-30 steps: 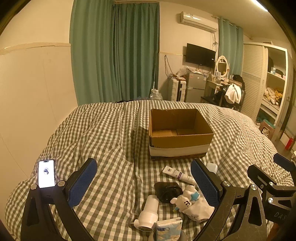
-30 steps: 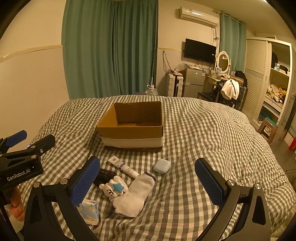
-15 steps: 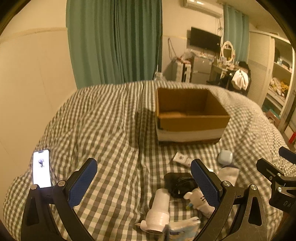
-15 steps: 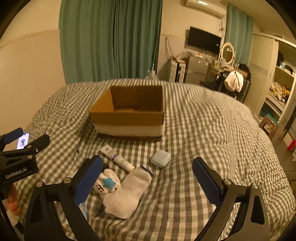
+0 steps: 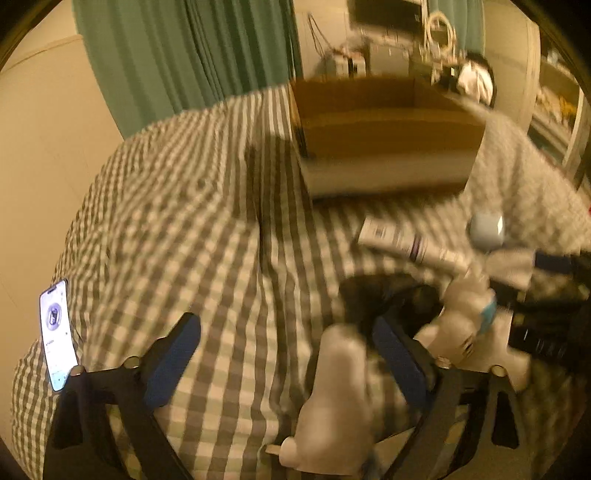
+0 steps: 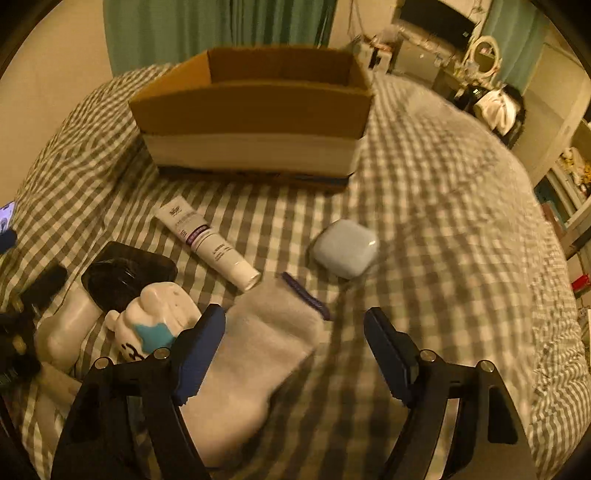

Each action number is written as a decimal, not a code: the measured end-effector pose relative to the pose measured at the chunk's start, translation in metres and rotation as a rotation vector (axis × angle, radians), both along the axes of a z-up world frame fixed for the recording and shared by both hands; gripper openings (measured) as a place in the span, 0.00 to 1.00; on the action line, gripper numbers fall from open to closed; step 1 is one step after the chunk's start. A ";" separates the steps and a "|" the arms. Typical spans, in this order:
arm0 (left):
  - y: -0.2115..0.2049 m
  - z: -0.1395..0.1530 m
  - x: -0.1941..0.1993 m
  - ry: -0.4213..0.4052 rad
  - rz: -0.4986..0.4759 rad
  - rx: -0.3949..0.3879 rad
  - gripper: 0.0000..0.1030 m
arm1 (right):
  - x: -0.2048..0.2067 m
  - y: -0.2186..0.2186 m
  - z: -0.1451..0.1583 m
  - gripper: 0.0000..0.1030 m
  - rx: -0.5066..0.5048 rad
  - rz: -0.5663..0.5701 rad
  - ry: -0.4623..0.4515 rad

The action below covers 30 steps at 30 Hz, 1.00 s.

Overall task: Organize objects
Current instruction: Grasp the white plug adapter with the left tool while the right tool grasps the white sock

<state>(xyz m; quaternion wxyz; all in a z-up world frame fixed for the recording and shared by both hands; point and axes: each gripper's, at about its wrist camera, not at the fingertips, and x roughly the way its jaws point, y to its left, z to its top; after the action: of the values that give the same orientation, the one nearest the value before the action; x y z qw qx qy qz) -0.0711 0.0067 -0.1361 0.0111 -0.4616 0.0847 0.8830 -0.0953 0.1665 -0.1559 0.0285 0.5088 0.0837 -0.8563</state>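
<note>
place: a home bedroom | I see: grey-and-white checked bed quilt [image 6: 443, 177] under me | tall green curtains [image 5: 192, 55] | black wall television [image 6: 436, 16] | oval white vanity mirror [image 6: 484, 55]

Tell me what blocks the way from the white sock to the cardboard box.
Lying flat between the sock and the cardboard box are the white tube and, off to the right, the pale blue case. Both are low, so a lifted sock should pass over them. The right tool is open above the sock.
</note>
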 end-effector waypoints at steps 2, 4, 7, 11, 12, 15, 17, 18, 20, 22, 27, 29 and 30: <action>0.001 -0.015 -0.001 -0.061 -0.019 0.001 0.82 | -0.008 0.000 -0.011 0.75 -0.013 -0.007 -0.062; 0.003 -0.029 0.001 -0.121 -0.056 0.035 0.81 | -0.013 -0.001 -0.021 0.75 -0.014 -0.010 -0.104; 0.001 -0.046 -0.002 -0.197 -0.076 0.112 0.81 | -0.010 -0.006 -0.026 0.63 -0.005 0.011 -0.113; -0.004 -0.045 0.003 -0.206 -0.083 0.165 0.58 | 0.003 -0.003 -0.017 0.31 -0.090 0.023 -0.054; -0.005 -0.045 0.005 -0.212 -0.087 0.193 0.52 | 0.008 -0.001 -0.012 0.30 -0.098 0.026 -0.026; -0.008 -0.040 0.013 -0.195 -0.089 0.210 0.41 | 0.020 0.002 0.001 0.29 -0.102 0.027 0.027; -0.010 -0.033 0.019 -0.175 -0.086 0.209 0.41 | 0.029 0.001 0.010 0.28 -0.111 0.027 0.060; -0.010 -0.026 0.023 -0.159 -0.086 0.202 0.41 | 0.034 0.001 0.015 0.28 -0.120 0.031 0.072; -0.010 -0.016 0.031 -0.130 -0.089 0.189 0.41 | 0.039 -0.003 0.026 0.28 -0.140 0.034 0.090; -0.011 -0.005 0.037 -0.100 -0.077 0.181 0.40 | 0.041 -0.005 0.040 0.28 -0.186 0.043 0.103; -0.010 0.028 0.049 -0.019 -0.083 0.170 0.36 | 0.054 -0.018 0.072 0.28 -0.141 0.077 0.189; -0.008 0.043 0.049 0.011 -0.084 0.171 0.17 | 0.058 -0.018 0.083 0.28 -0.148 0.086 0.211; -0.008 0.053 0.049 0.035 -0.085 0.173 0.10 | 0.060 -0.019 0.090 0.28 -0.137 0.090 0.231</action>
<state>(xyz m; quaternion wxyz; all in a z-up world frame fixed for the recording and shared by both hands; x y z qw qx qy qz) -0.0223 -0.0012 -0.0826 0.0869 -0.4395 0.0279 0.8936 -0.0350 0.1472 -0.0659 0.0916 0.3997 0.0506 -0.9107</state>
